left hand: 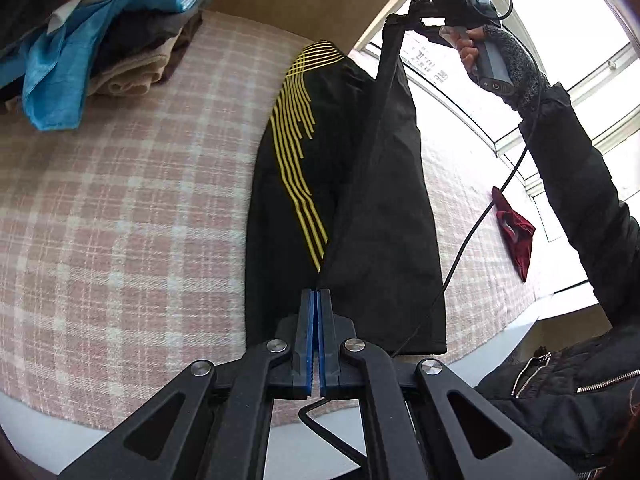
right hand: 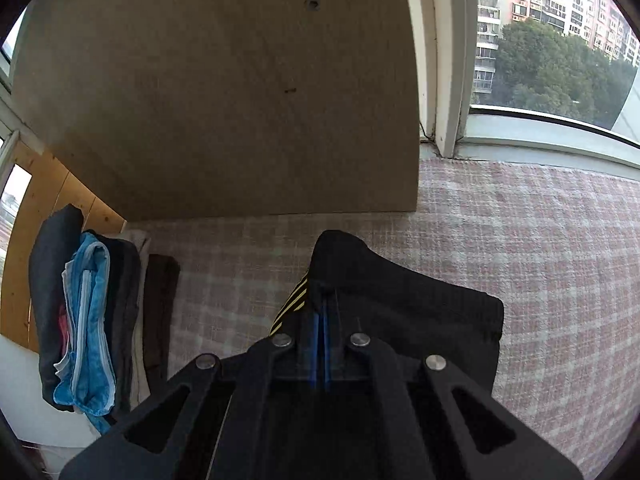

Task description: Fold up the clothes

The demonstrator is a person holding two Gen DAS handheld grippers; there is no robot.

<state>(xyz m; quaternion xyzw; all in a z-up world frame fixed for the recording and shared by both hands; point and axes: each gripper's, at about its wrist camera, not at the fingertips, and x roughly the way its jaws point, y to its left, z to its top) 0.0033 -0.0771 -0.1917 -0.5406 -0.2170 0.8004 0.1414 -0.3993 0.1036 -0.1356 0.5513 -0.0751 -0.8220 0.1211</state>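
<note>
Black trousers with yellow stripes (left hand: 304, 168) lie lengthwise on the pink checked blanket (left hand: 120, 200). My left gripper (left hand: 319, 292) is shut on the near edge of the upper layer and lifts it. My right gripper (left hand: 394, 18), seen in the left wrist view, is shut on the far end of the same edge and holds it raised, so the cloth hangs taut between them. In the right wrist view the right gripper (right hand: 322, 292) is shut on the black trousers (right hand: 400, 300), with a bit of yellow stripe showing.
A pile of folded clothes (left hand: 100, 32), with a blue garment on it, sits at the left; it also shows in the right wrist view (right hand: 88, 320). A dark red cloth (left hand: 516, 232) lies at the right. A brown board (right hand: 240, 100) and a window (right hand: 560, 40) stand behind.
</note>
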